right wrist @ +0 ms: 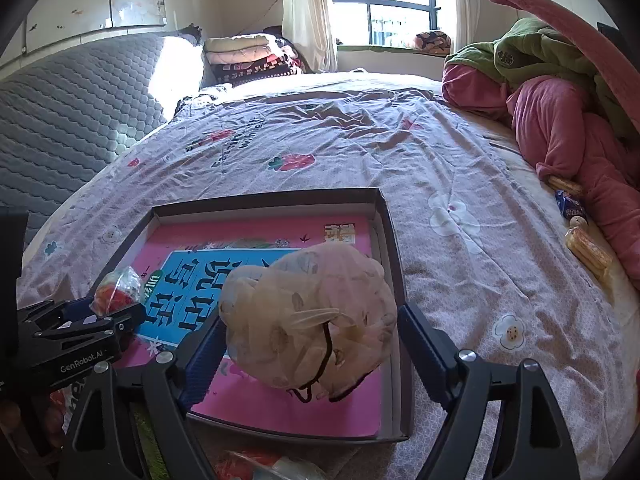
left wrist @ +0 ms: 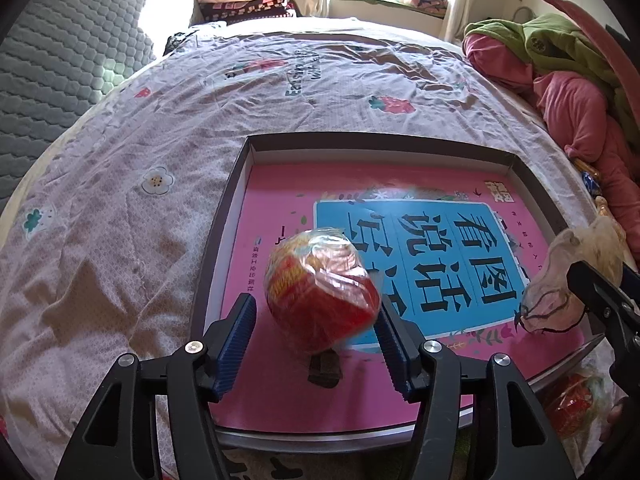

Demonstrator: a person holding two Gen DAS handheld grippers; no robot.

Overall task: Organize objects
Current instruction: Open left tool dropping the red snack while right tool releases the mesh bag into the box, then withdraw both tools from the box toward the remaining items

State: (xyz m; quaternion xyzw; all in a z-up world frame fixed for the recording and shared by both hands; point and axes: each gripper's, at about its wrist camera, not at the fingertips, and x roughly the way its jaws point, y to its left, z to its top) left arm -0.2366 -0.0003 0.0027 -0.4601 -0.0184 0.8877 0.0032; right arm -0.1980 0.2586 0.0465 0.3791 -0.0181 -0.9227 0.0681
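The red packet [left wrist: 322, 290] is motion-blurred between the left tongs [left wrist: 316, 334].

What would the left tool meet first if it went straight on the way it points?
The red wrapped snack already lying between the left tool's open fingers; past it, probably the pink book inside the box.

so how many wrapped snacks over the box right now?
2. A red one sits between the open left claw's pads; a pale bag sits between the right claw's pads. More red packets lie below the box.
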